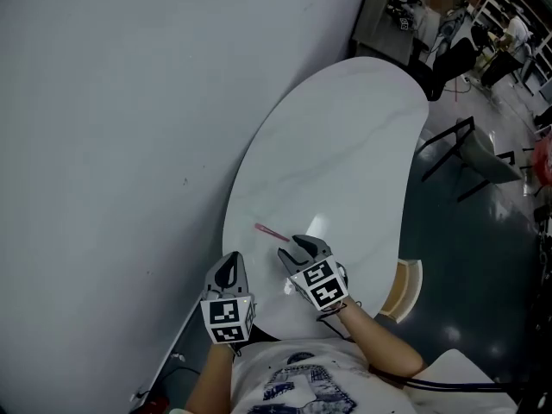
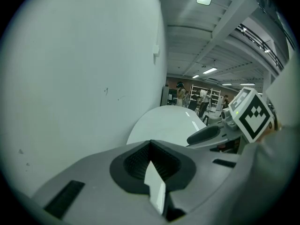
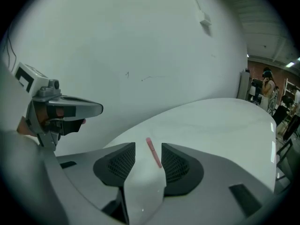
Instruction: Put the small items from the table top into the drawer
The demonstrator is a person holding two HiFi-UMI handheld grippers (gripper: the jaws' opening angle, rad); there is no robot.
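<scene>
My right claw stands released, its two jaws apart with nothing pressed between them. The pen lies on the table at twelve o'clock from that claw, just beyond the tips and in line with the gap. It slants from eleven o'clock at its far end to five o'clock at its near end. In the head view the same pen sits at ten o'clock from my right claw, close to the tips but apart from them, on the near part of the table.

My left claw is clenched: in its own view the dark pads meet at their tips. It hangs over the table's near edge at eight o'clock from the right claw. The pen does not show in the left gripper view. There my right claw shows at two o'clock, with its marker cube behind it.

The pen is a slim, straight stick, pink-red. The table top is a long rounded oval, white, smooth and glossy, with faint grey veins like marble and a bright patch of reflected light near my right claw. My claws are matte grey plastic with broad, rounded bodies. Their pads are darker and carry a fine ribbed grid. Each cube bears crisp black-and-white squares. The wall, at nine o'clock from the table, is flat, pale grey, with a few small scuffs.
</scene>
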